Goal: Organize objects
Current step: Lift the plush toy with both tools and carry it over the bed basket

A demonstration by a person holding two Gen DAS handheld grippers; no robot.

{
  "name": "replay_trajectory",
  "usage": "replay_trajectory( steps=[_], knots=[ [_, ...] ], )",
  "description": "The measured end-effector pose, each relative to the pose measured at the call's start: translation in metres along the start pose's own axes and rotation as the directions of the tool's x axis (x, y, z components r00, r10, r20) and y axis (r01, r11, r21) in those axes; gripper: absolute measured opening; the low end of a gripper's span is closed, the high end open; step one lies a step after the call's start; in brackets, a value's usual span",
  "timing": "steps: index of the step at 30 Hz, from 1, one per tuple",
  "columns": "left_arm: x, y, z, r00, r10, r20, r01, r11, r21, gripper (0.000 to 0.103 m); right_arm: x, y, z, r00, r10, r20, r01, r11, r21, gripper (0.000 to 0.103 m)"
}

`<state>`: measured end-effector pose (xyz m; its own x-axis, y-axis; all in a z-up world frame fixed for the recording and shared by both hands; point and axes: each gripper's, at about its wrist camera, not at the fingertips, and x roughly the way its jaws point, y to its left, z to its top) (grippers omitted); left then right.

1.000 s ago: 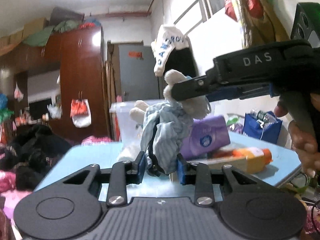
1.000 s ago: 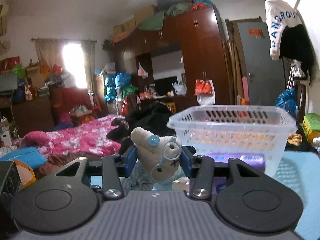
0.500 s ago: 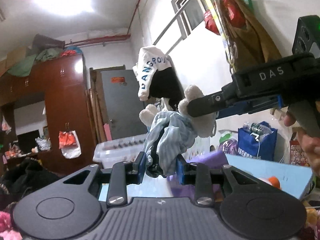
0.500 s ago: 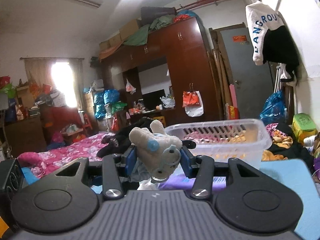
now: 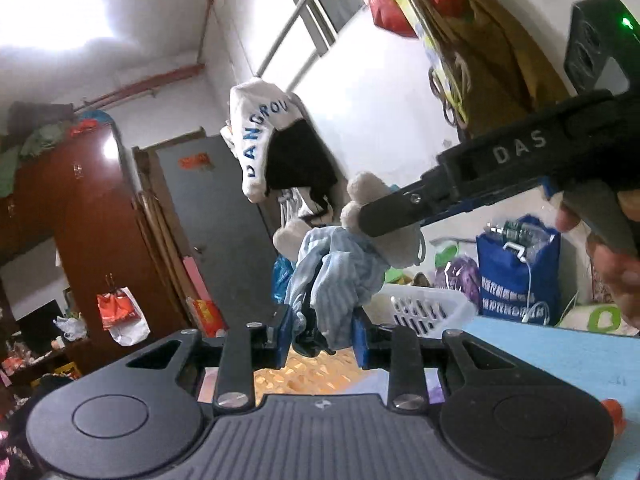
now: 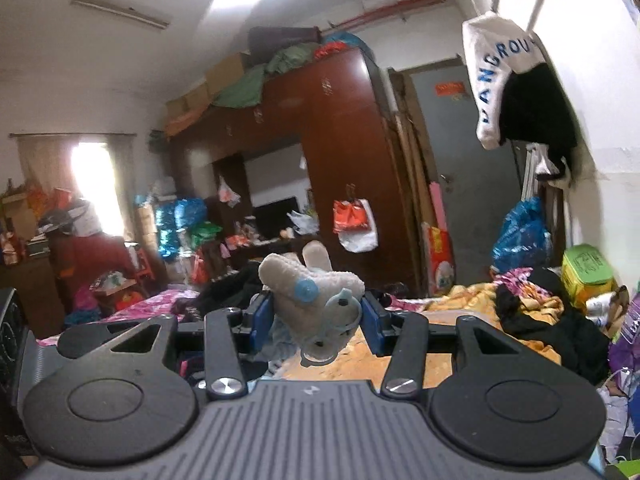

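The stuffed toy is up in the air, held from both ends: the left hand-held gripper is clamped on its striped blue clothing, and the right hand-held gripper is clamped on its pale head — blue button eye and little glasses facing that camera. In the left view the right tool's black finger crosses the toy's head from the right side. The toy touches neither the desk nor anything else below it.

Just beneath and beyond the toy sits the white plastic basket, its slotted wall showing near the desk's far edge; its inside is mostly hidden behind the left tool, so what it already holds cannot be told. An orange cap peeks at the desk's near right edge, so at least one item seems to be waiting outside.

As a judgement, the task is midway: the toy is lifted and roughly over the basket, but lowering it in and letting go are not yet done — then the remaining loose things follow.
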<state>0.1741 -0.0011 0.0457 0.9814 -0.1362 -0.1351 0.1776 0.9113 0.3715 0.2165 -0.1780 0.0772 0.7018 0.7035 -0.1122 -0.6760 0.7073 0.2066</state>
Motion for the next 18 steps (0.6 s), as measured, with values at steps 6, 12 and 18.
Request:
replay_trajectory(
  steps=[6, 12, 18],
  knots=[
    [0.053, 0.021, 0.0, 0.99, -0.057, -0.126, 0.054, 0.998, -0.024, 0.034, 0.038, -0.024, -0.008, 0.994, -0.028, -0.108, 0.037, 0.996, 0.079, 0.05],
    [0.078, 0.019, -0.016, 0.978, -0.082, -0.194, 0.078, 0.997, -0.028, 0.034, 0.05, -0.031, -0.024, 0.983, -0.072, -0.168, 0.086, 0.993, 0.076, 0.05],
    [0.081, 0.023, -0.025, 0.972, -0.096, -0.215, 0.089, 0.995, -0.044, 0.034, 0.054, -0.035, -0.023, 0.978, -0.075, -0.197, 0.094, 0.992, 0.084, 0.05]
  ],
)
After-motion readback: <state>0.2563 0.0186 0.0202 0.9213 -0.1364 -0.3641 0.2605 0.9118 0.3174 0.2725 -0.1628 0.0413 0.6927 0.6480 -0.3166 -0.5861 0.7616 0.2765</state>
